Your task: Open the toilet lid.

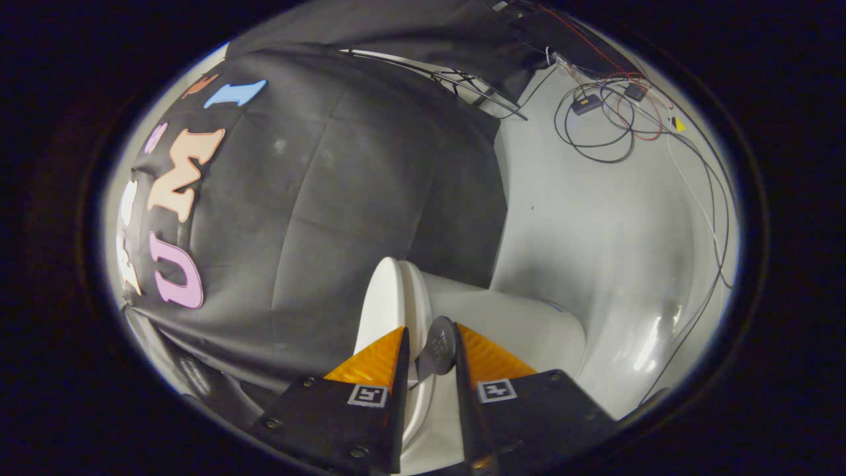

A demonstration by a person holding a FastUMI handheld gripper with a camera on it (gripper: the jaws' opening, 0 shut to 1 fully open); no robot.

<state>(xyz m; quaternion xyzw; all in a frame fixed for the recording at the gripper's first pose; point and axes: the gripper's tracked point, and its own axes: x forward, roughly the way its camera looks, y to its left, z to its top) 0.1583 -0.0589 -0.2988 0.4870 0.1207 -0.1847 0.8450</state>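
Note:
The white toilet lid (391, 291) stands on edge and runs from beyond the fingertips back into the narrow gap between them. A round grey pad (436, 347) on the lid's inner face also sits in that gap, against the right finger (492, 360). My gripper (429, 330) is shut on the lid's rim, with the left finger (377, 360) on its outer face. The white toilet body (522, 324) lies to the right of the lid, just beyond the right finger.
The booth's black cloth wall (344, 198) hangs close behind the lid. A glossy white surface (595, 231) spreads out to the right of the toilet. Loose black, red and white cables (608, 119) and a small black box (586, 104) lie at its far end.

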